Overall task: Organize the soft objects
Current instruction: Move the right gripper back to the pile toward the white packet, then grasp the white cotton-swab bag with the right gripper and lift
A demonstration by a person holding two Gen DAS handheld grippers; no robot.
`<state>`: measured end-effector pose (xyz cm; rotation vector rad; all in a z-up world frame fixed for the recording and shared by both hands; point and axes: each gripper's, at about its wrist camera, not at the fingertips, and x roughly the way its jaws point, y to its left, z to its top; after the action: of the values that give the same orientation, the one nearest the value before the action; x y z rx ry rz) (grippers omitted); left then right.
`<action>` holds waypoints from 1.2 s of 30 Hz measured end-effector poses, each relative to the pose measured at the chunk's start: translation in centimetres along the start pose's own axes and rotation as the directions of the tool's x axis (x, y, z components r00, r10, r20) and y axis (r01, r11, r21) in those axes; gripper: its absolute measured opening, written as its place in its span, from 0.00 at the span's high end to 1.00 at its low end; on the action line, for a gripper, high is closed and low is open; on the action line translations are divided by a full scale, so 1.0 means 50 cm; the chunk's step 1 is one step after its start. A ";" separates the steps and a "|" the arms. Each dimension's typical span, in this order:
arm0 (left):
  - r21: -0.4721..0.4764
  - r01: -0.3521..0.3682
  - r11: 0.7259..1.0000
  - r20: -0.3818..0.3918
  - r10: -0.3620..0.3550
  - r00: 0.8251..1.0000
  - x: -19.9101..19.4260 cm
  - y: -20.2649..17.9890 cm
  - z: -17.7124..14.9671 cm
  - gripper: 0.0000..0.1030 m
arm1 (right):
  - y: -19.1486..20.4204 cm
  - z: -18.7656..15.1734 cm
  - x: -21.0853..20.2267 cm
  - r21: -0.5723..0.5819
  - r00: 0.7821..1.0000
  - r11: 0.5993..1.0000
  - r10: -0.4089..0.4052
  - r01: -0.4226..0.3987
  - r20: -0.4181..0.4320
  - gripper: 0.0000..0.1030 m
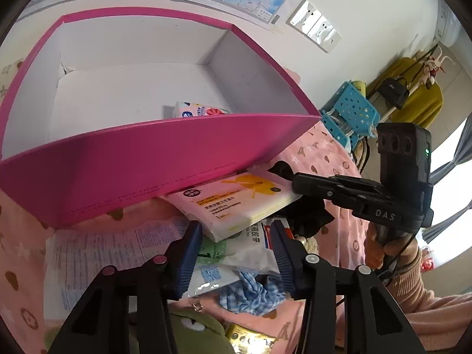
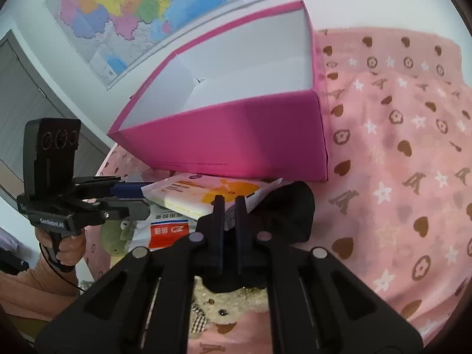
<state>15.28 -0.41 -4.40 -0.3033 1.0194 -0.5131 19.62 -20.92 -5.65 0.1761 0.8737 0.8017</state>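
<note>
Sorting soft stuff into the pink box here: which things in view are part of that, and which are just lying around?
In the job:
pink box
yellow tissue pack, right claw shut on its edge
pack in the box
black cloth
checked cloth
beige bear

Lying about:
wall map
blue basket
yellow coat
</note>
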 end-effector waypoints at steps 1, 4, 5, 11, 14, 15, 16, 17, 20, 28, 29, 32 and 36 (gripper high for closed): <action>-0.003 0.007 1.000 0.005 -0.007 1.000 -0.004 -0.002 -0.003 0.55 | 0.007 -0.002 -0.007 -0.007 1.000 1.000 0.008 -0.008 0.013 0.93; -0.003 0.008 1.000 0.028 -0.007 1.000 -0.016 -0.011 -0.012 0.55 | 0.025 -0.008 -0.027 -0.036 0.999 0.999 0.009 -0.007 0.046 0.93; -0.006 0.012 1.000 0.037 -0.012 0.999 -0.021 -0.014 -0.014 0.55 | 0.030 -0.007 -0.030 -0.042 0.999 0.999 0.011 -0.009 0.052 0.94; 0.033 0.060 0.998 0.098 -0.063 0.993 -0.062 -0.056 -0.028 0.65 | 0.101 -0.019 -0.044 -0.156 0.997 0.987 0.043 -0.032 0.071 0.98; 0.033 0.028 0.999 0.097 -0.031 0.995 -0.062 -0.052 -0.030 0.65 | 0.072 -0.017 -0.038 -0.092 0.998 0.996 0.011 -0.005 0.062 0.96; 0.021 0.011 1.000 0.098 -0.013 0.995 -0.063 -0.042 -0.030 0.65 | 0.057 -0.016 -0.041 -0.065 0.998 0.998 0.000 0.005 0.067 0.93; 0.010 0.007 1.000 0.093 -0.008 0.996 -0.061 -0.031 -0.030 0.63 | 0.036 -0.015 -0.045 -0.029 0.998 1.000 -0.006 0.008 0.068 0.88; -0.011 0.019 1.000 0.082 -0.018 0.997 -0.059 -0.015 -0.029 0.58 | 0.020 -0.014 -0.051 -0.001 0.997 1.000 -0.029 0.029 0.074 0.74; -0.049 0.019 0.999 0.068 -0.016 0.998 -0.050 0.012 -0.023 0.52 | -0.013 -0.009 -0.056 0.045 0.994 0.996 -0.075 0.071 0.085 0.52; -0.044 0.008 0.999 0.081 -0.004 0.997 -0.046 0.006 -0.001 0.46 | -0.007 -0.005 -0.039 0.031 0.993 0.997 -0.074 0.072 0.092 0.52; -0.039 0.002 0.999 0.099 0.002 0.995 -0.061 0.006 -0.005 0.46 | 0.014 -0.011 -0.046 -0.009 0.993 0.999 -0.050 0.052 0.111 0.52; -0.016 -0.079 0.997 0.157 0.080 0.984 -0.113 0.015 -0.021 0.46 | 0.079 -0.035 -0.046 -0.165 0.993 0.985 -0.033 0.051 0.111 0.52; -0.018 -0.168 0.986 0.207 0.168 0.964 -0.168 0.047 -0.041 0.46 | 0.157 -0.061 -0.021 -0.327 0.998 0.945 0.004 0.016 0.060 0.58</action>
<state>10.59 6.08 -0.40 -0.2622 0.8327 -0.3197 12.62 -16.65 -3.47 -0.0955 0.6728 0.9195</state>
